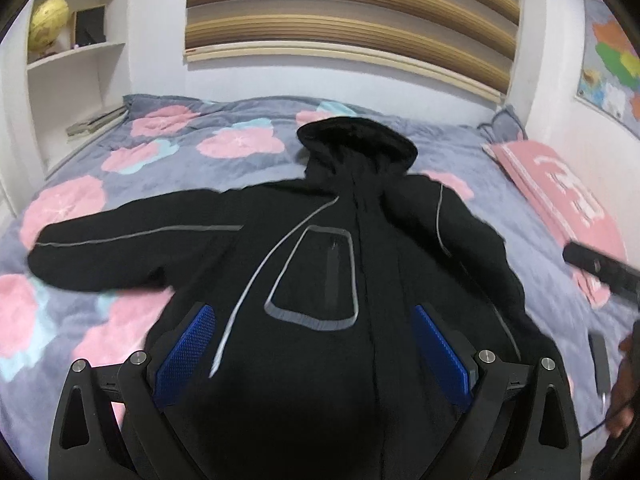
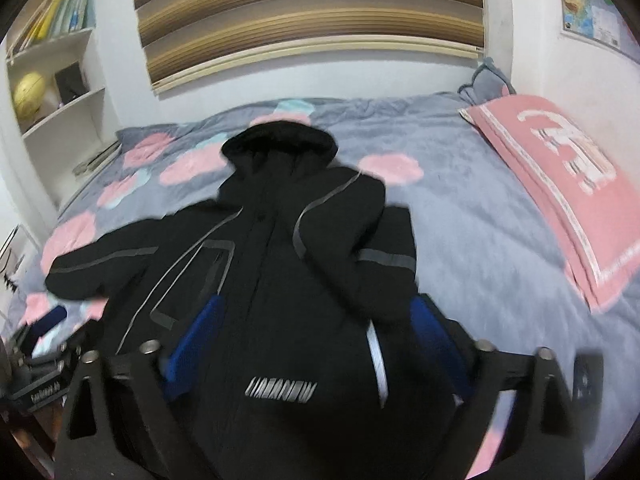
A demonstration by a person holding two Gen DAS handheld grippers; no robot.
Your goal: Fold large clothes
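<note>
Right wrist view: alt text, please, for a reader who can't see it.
A black hooded jacket lies front-up on a grey bedspread with pink flowers, one sleeve out, the other folded in. The right tongs are open above its lower front; a pink pillow lies beside it.

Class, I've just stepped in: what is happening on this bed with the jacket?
A person holding a gripper in each hand is folding a black hooded jacket spread front-up on the floral bedspread. One sleeve stretches out to the side; the other is already folded over the body. The left gripper and right gripper both hover open above the lower part, gripping nothing. A pink pillow lies alongside.
</note>
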